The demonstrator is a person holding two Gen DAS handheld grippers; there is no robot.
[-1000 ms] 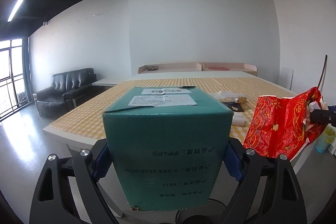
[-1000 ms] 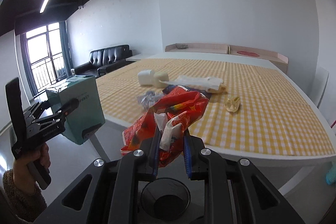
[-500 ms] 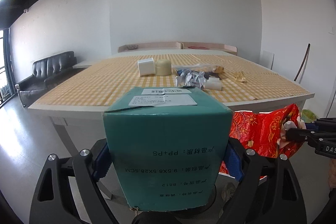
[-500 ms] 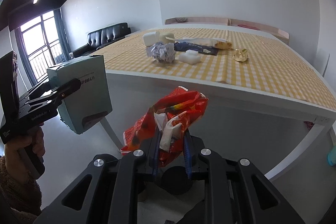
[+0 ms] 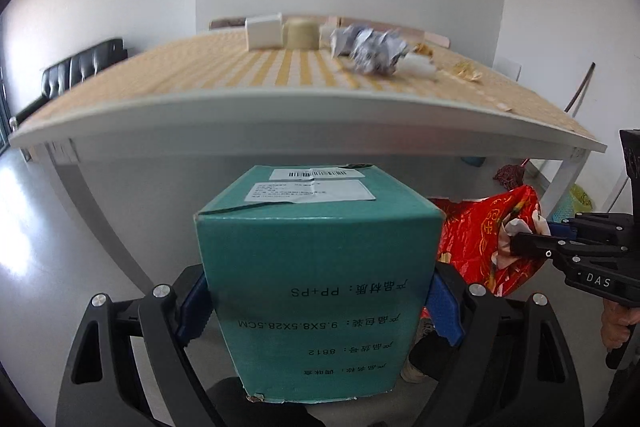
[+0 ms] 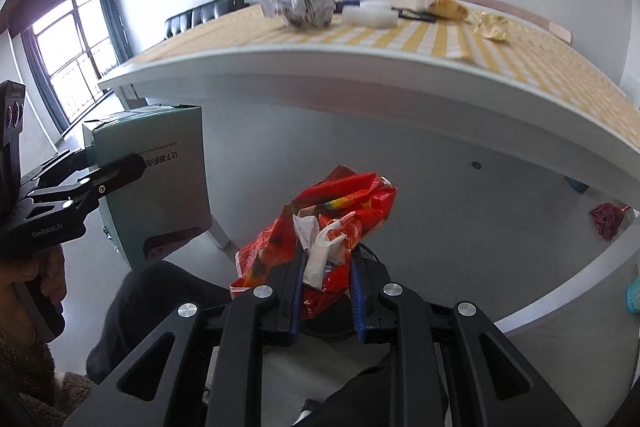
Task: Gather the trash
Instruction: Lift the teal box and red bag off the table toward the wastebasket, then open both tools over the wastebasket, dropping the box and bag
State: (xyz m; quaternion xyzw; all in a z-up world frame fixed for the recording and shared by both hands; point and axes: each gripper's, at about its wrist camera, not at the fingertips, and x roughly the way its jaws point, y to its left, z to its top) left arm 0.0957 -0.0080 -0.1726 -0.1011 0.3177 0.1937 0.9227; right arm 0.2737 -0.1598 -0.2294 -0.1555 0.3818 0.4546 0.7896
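A teal cardboard box (image 5: 316, 279) with white labels fills the lower middle of the left wrist view, and my left gripper (image 5: 320, 297) is shut on its two sides. The same teal box (image 6: 160, 183) shows at the left of the right wrist view. My right gripper (image 6: 325, 291) is shut on a red patterned plastic bag (image 6: 340, 203) stuffed with white paper. The red bag (image 5: 492, 235) hangs just right of the box. Both are held below the table's front edge (image 5: 304, 111). Something dark and round lies beneath the bag, mostly hidden.
On the yellow checked tabletop lie a crumpled paper ball (image 6: 300, 3), a white cup (image 5: 262, 33), a beige cup (image 5: 301, 33), a white bottle (image 6: 370, 15) and yellow scraps (image 6: 492, 25). A black sofa (image 5: 82, 69) stands at the left wall. A person's hand (image 6: 44, 275) holds the left tool.
Both grippers have sunk from above the tabletop to below its front edge and tilted downward, each still holding its load. The table's underside and legs have come into view.
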